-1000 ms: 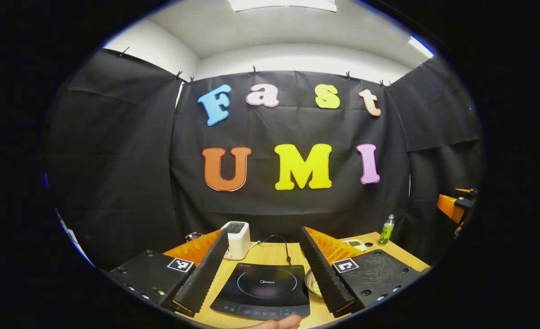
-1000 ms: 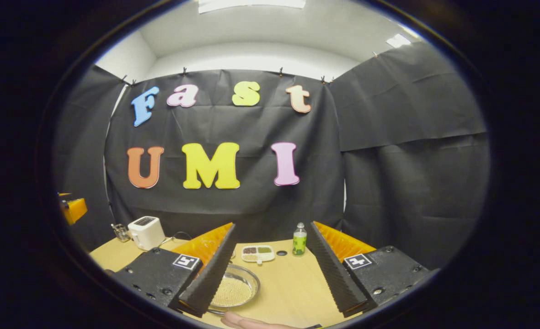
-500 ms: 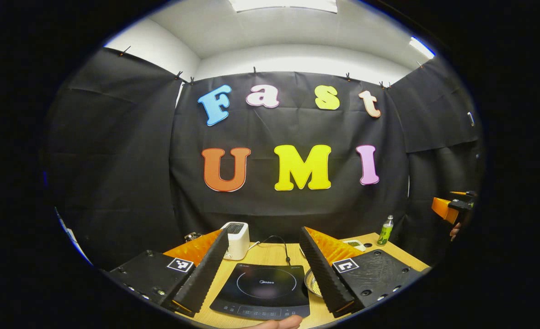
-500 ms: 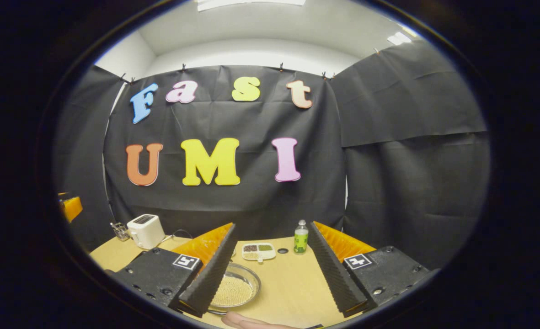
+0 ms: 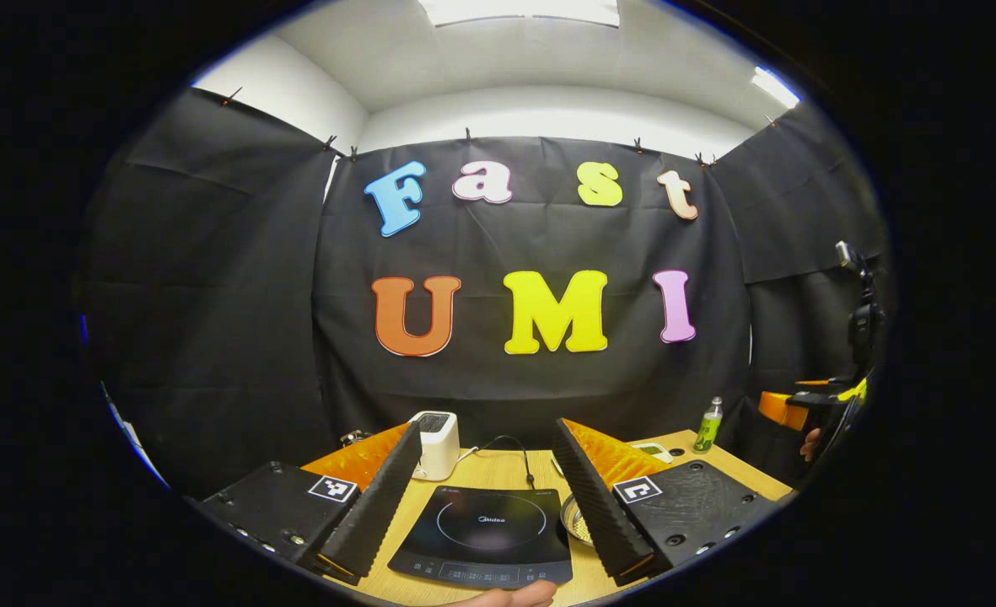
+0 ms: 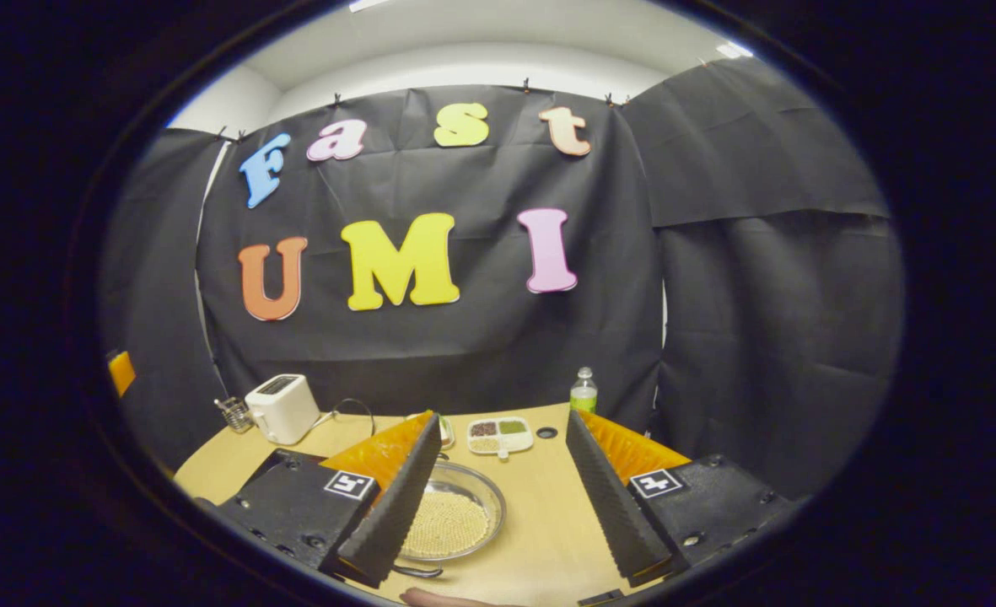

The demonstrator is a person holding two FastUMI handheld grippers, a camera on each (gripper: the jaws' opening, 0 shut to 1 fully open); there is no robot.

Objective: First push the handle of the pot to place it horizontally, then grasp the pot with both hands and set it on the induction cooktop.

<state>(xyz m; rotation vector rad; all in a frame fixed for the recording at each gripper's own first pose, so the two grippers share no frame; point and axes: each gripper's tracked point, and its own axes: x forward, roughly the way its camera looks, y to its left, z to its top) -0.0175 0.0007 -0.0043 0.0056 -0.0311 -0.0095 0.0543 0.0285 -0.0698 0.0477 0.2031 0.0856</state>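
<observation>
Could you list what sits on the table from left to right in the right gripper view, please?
Wire holder → toaster → pot → divided dish → green bottle.

Both cameras sit low above the near edge of the wooden table (image 5: 498,468), facing the back wall and tilted slightly down.

The left gripper view looks from the table's left part, straight over the cooktop (image 5: 485,535), which lies close between its own fingers (image 5: 379,506); the toaster (image 5: 437,443) stands just behind the cooktop.

The right gripper view looks from farther right, over the steel pan (image 6: 455,523), with the toaster (image 6: 281,408) well off to its left.

Both views share the toaster, the green bottle (image 6: 583,391), the pan and the table.
</observation>
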